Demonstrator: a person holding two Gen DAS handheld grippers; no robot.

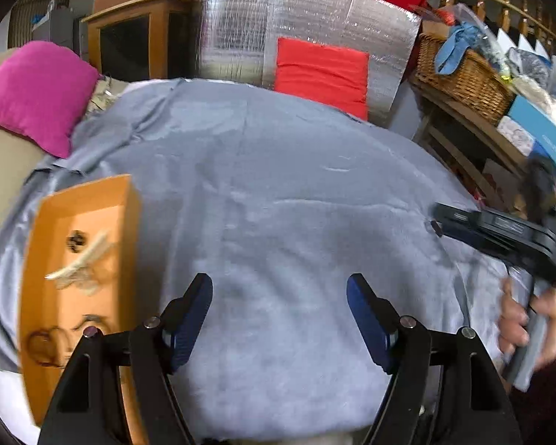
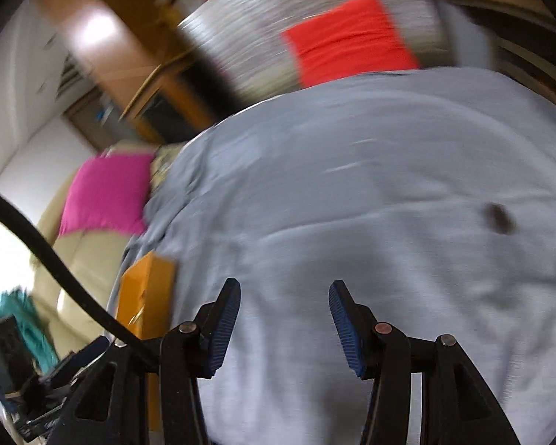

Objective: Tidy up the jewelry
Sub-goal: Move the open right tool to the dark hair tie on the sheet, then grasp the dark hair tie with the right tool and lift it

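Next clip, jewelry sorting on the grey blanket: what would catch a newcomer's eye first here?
Probably the orange tray at the left edge of the grey blanket, with pale and dark jewelry pieces lying inside. Next, the red cushion against the silver foil panel at the far side, and the magenta pillow on the left. Both grippers' jaws stand open and empty.

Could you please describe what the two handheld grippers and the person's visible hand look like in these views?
The left gripper and right gripper match: black angular linkage frames with round silver pivot pins, ending in dark blue ribbed fingers. A thick black cable curves past the right one. The hand grips a grey handle; a dark maroon sleeve edge shows, blurred.
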